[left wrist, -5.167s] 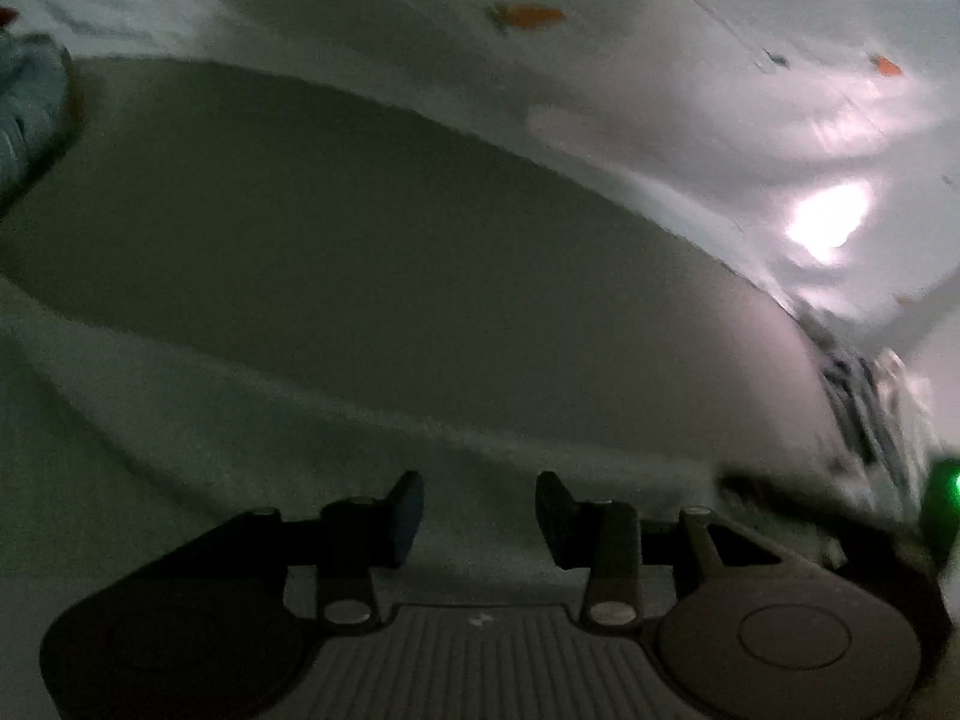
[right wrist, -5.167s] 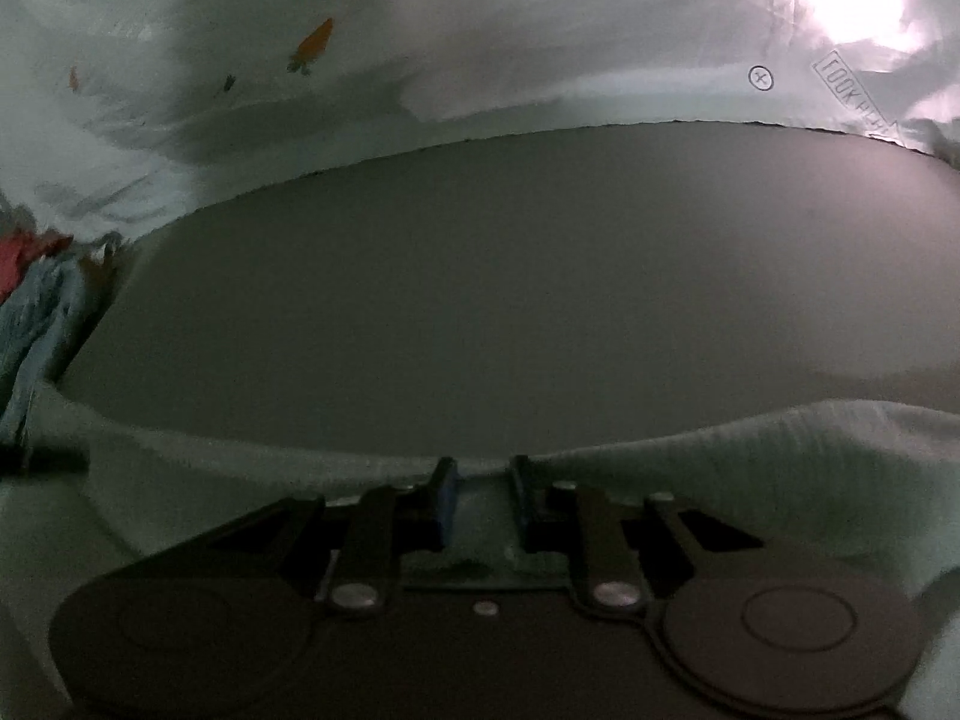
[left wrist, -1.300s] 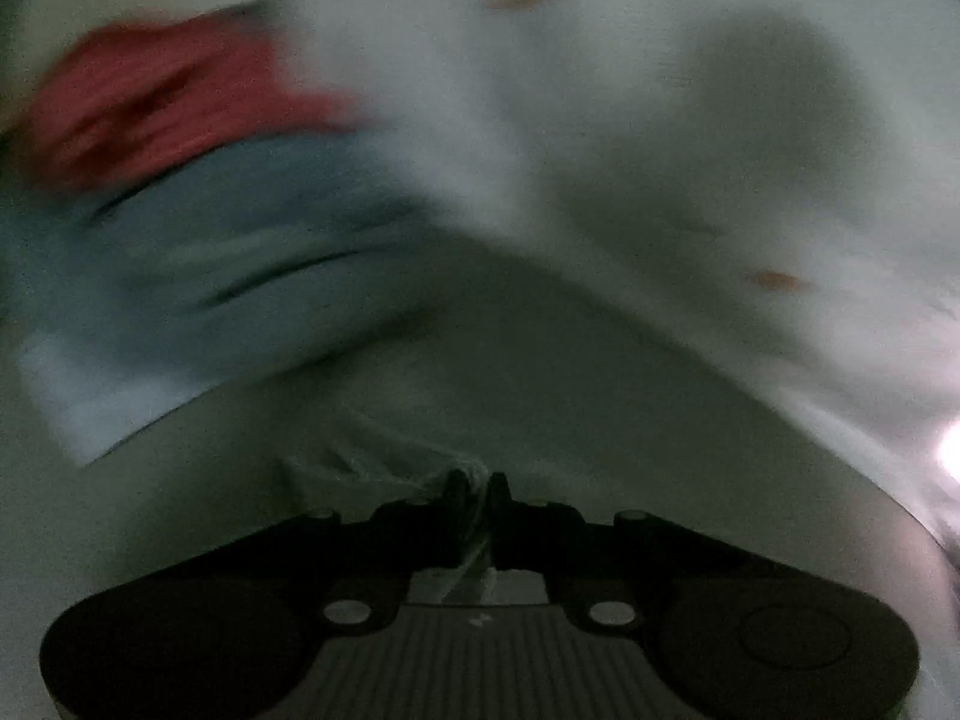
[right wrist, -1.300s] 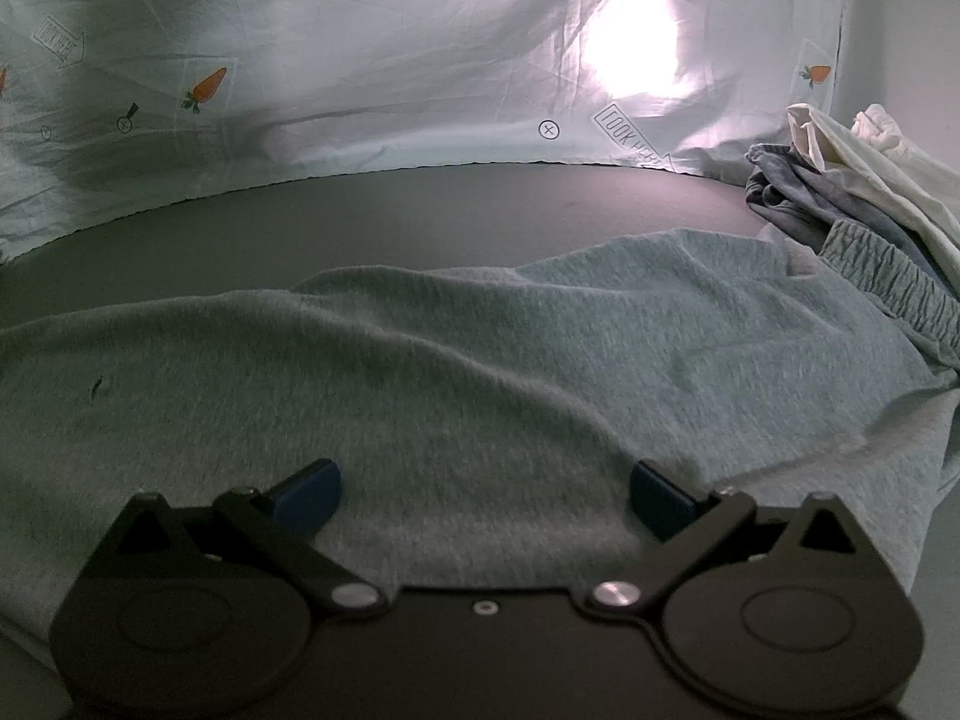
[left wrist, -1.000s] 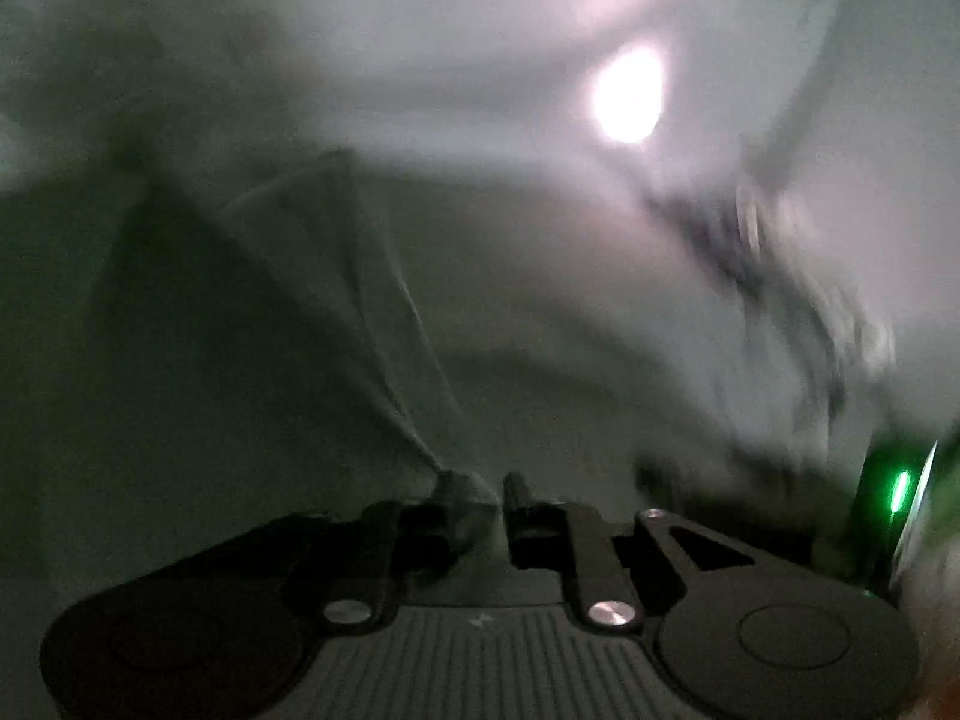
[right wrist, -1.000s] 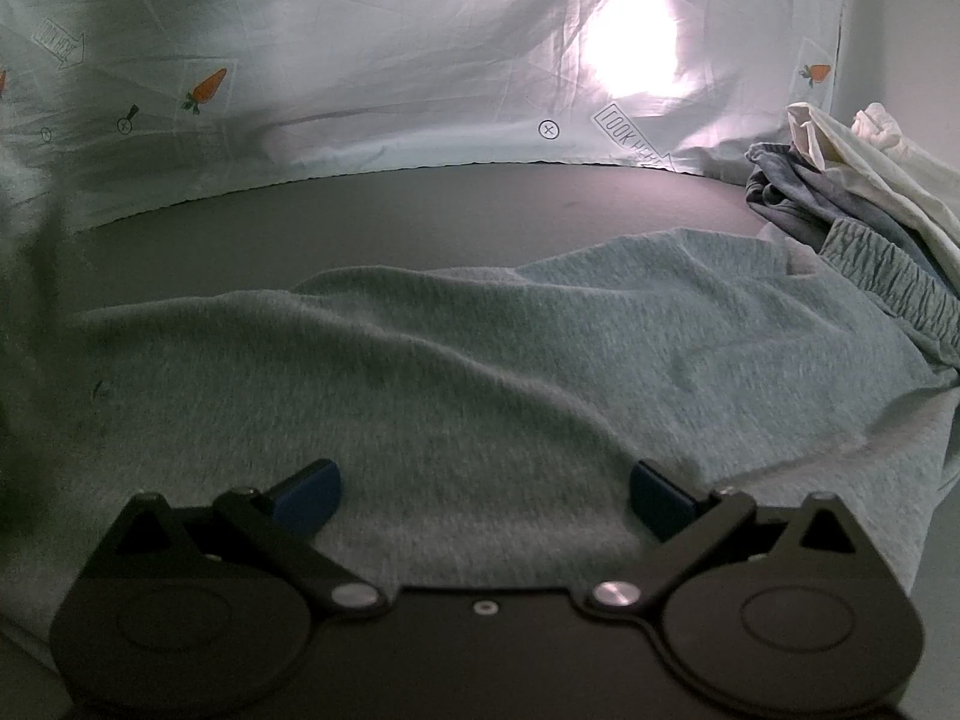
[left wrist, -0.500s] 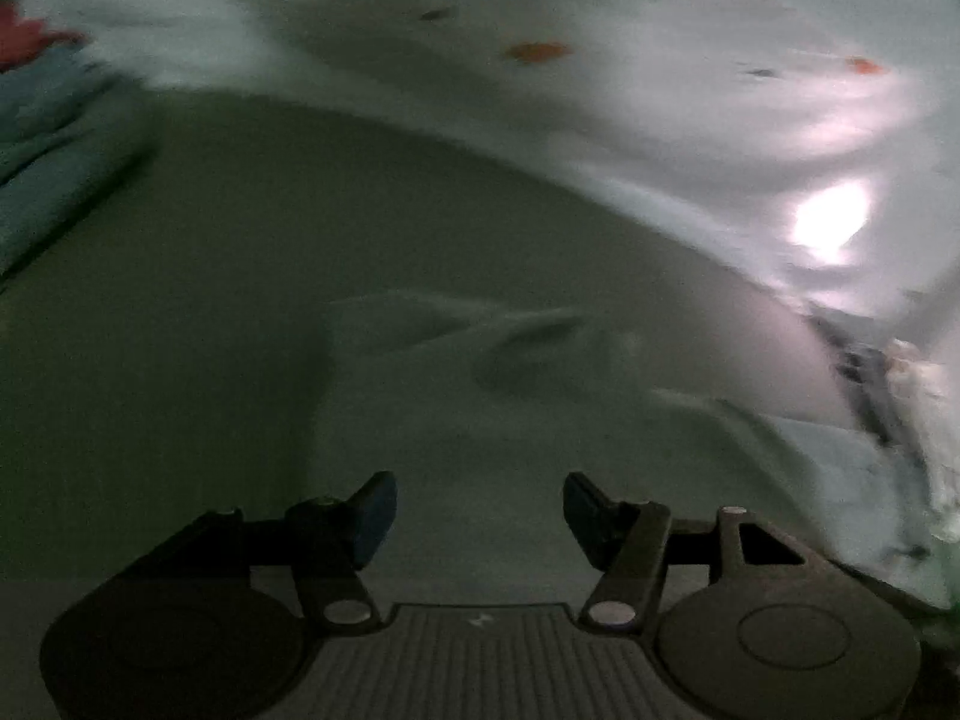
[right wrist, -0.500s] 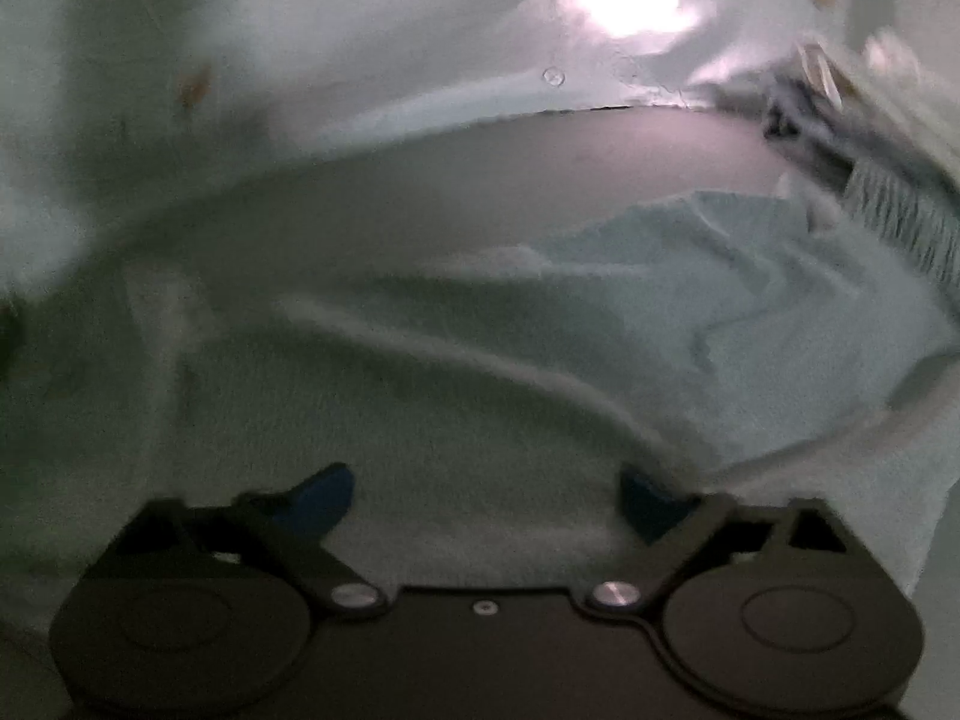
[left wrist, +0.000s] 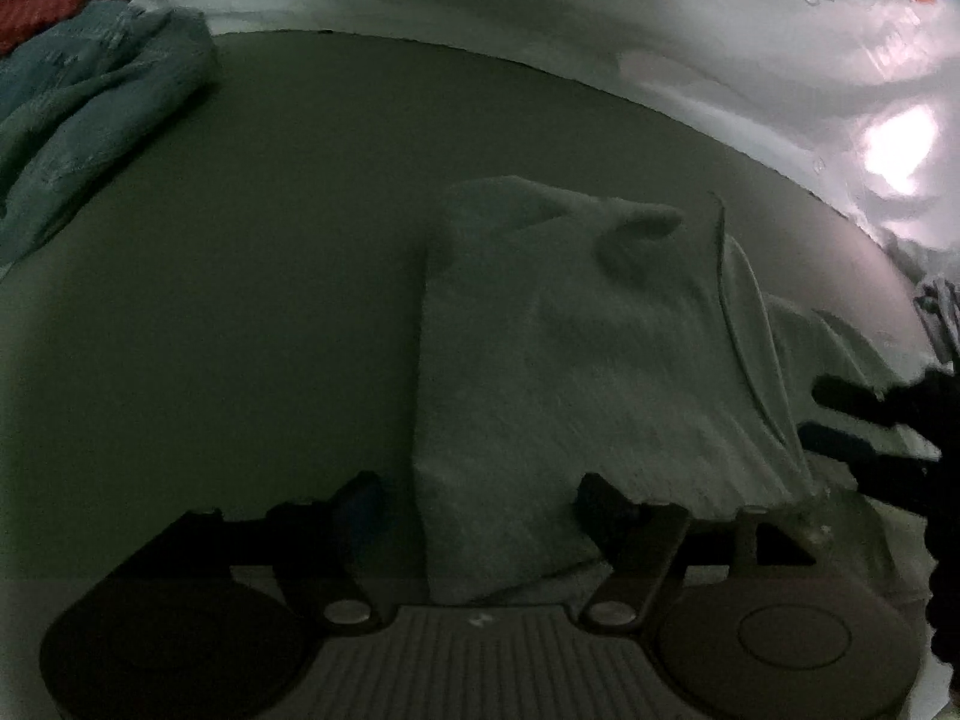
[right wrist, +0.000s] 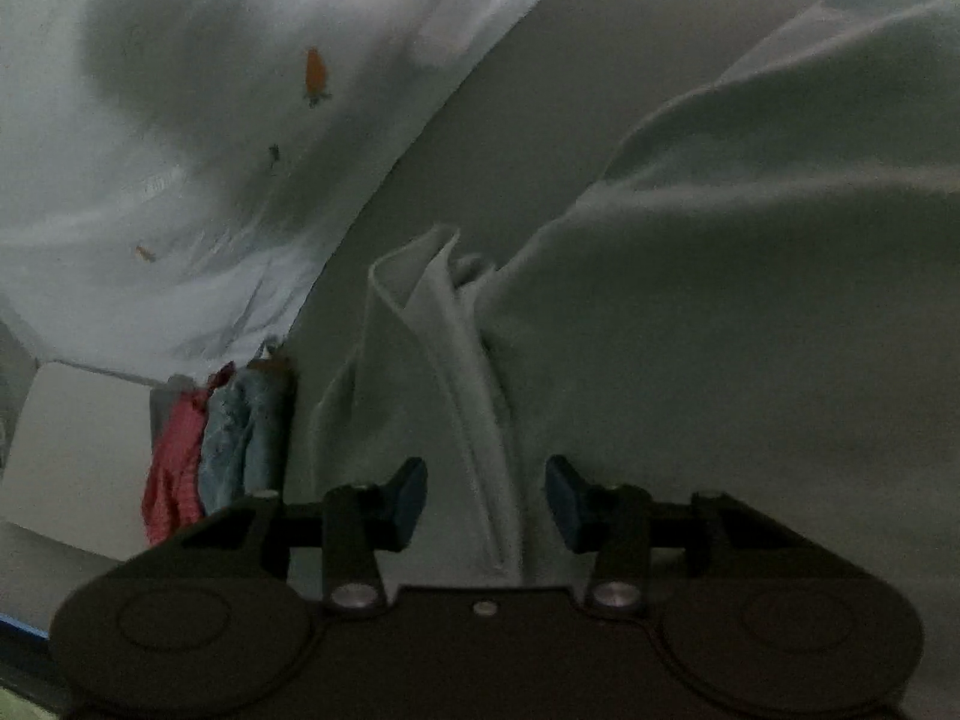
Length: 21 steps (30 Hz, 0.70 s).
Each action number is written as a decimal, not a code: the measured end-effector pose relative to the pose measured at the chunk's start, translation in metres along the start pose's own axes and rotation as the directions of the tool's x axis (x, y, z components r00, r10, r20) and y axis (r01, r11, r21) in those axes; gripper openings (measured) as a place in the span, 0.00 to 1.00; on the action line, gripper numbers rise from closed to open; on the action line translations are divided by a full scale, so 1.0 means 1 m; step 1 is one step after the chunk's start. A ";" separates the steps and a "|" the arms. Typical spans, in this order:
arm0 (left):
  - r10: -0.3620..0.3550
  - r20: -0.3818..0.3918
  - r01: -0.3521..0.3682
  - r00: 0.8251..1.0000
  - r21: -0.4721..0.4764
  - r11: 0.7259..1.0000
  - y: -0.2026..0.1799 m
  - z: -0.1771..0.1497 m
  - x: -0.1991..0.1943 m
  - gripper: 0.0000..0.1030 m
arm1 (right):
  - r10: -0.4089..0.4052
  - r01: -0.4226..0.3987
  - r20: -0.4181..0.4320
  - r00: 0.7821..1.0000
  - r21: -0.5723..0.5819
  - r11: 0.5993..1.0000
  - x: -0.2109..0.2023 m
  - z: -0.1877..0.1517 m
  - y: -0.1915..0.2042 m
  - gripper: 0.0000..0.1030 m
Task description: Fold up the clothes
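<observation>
A light grey garment (left wrist: 576, 354) lies folded over on the dark table (left wrist: 252, 276). My left gripper (left wrist: 480, 501) is open, its fingers straddling the garment's near left edge. In the right wrist view the same garment (right wrist: 720, 330) fills the right side, and a folded hem edge (right wrist: 456, 372) runs between the fingers of my right gripper (right wrist: 486, 507), which is open. The right gripper also shows as a dark shape at the right edge of the left wrist view (left wrist: 888, 420).
A blue garment (left wrist: 84, 114) and a red one (left wrist: 36, 6) lie heaped at the table's far left; they also show in the right wrist view (right wrist: 240, 432). A pale carrot-print sheet (left wrist: 660, 18) hangs behind the table. More clothes (left wrist: 936, 300) lie at the far right.
The left gripper let go of the garment after carrying its side over; the fold now lies flat. The right gripper has turned and moved to the folded hem, jaws narrower than before.
</observation>
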<state>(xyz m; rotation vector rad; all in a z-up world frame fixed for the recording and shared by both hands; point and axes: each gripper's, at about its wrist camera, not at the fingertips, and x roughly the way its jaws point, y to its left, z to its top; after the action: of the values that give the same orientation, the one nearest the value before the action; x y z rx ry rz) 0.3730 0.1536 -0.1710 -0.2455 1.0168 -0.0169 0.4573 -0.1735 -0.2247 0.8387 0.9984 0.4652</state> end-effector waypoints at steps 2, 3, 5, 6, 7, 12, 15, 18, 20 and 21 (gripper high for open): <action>-0.009 -0.002 0.009 1.000 0.000 1.000 0.001 0.005 0.004 0.81 | 0.004 -0.005 -0.020 1.000 -0.018 1.000 0.006 0.000 0.004 0.46; -0.010 -0.002 0.010 1.000 -0.002 1.000 0.002 0.005 0.005 0.81 | 0.008 -0.008 -0.031 0.999 -0.030 1.000 0.009 0.000 0.006 0.46; -0.012 -0.004 0.012 1.000 -0.007 1.000 0.002 0.005 0.006 0.83 | 0.004 -0.006 -0.054 0.999 -0.042 0.999 0.012 0.001 0.009 0.46; -0.012 -0.005 0.012 1.000 -0.010 1.000 0.002 0.005 0.007 0.83 | -0.001 -0.002 -0.066 0.998 -0.044 0.999 0.012 0.002 0.011 0.44; -0.013 -0.007 0.013 1.000 -0.014 1.000 0.002 0.005 0.009 0.82 | -0.006 0.003 -0.078 0.997 -0.046 0.999 0.013 0.003 0.012 0.40; -0.032 -0.009 0.031 0.999 -0.080 0.996 0.013 0.005 0.003 0.66 | -0.054 0.043 -0.094 0.994 -0.116 0.992 0.004 -0.001 0.027 0.34; -0.072 -0.013 0.069 0.997 -0.141 0.988 0.022 0.003 0.001 0.55 | -0.065 0.052 -0.107 0.992 -0.119 0.992 -0.005 -0.011 0.027 0.34; -0.115 -0.016 0.109 0.993 -0.203 0.973 0.030 -0.001 0.001 0.41 | -0.067 0.053 -0.131 0.989 -0.109 0.993 -0.001 -0.019 0.022 0.34; -0.130 -0.017 0.123 0.991 -0.234 0.964 0.035 -0.002 0.001 0.29 | -0.060 0.050 -0.125 0.990 -0.081 0.995 0.002 -0.018 0.020 0.33; -0.128 -0.017 0.120 0.992 -0.243 0.963 0.037 -0.002 0.001 0.25 | -0.060 0.052 -0.122 0.991 -0.065 0.997 0.005 -0.017 0.019 0.31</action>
<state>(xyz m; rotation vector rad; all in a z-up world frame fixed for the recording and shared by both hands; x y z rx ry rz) 0.3682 0.1893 -0.1810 -0.5333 1.0349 -0.0107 0.4453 -0.1517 -0.2166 0.7314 1.1140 0.5021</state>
